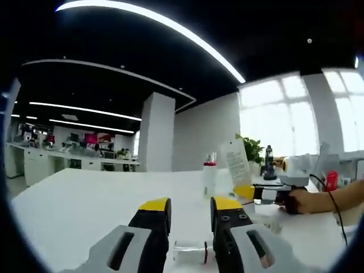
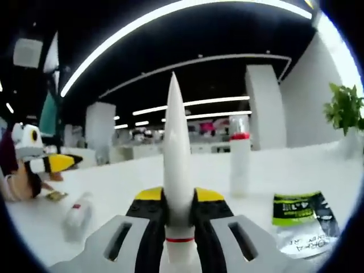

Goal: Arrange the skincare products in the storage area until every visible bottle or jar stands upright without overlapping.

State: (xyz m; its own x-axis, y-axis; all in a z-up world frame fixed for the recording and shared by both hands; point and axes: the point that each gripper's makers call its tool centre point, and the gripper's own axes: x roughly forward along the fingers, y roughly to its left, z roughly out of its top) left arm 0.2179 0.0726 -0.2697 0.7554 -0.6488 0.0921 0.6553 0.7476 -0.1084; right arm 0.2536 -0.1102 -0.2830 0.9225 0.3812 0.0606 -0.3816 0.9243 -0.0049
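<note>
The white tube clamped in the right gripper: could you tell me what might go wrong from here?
1. The white tube is held low near its red-banded end, tip pointing away; it may tip when set down.
2. The upright bottle with a red band stands close ahead; a swing could topple it.
3. A small bottle lies on its side on the table, and the green sachet lies nearby, crowding the placement.

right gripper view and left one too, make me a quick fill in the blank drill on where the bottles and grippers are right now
1. The right gripper is shut on a white ____ that tapers to a point.
2. The white bottle with the red band stands ____ on the white table.
3. The small clear bottle between the left gripper's jaws lies on its ____.
4. The green and black sachet lies ____ on the table.

Missing words: tube; upright; side; flat
</note>
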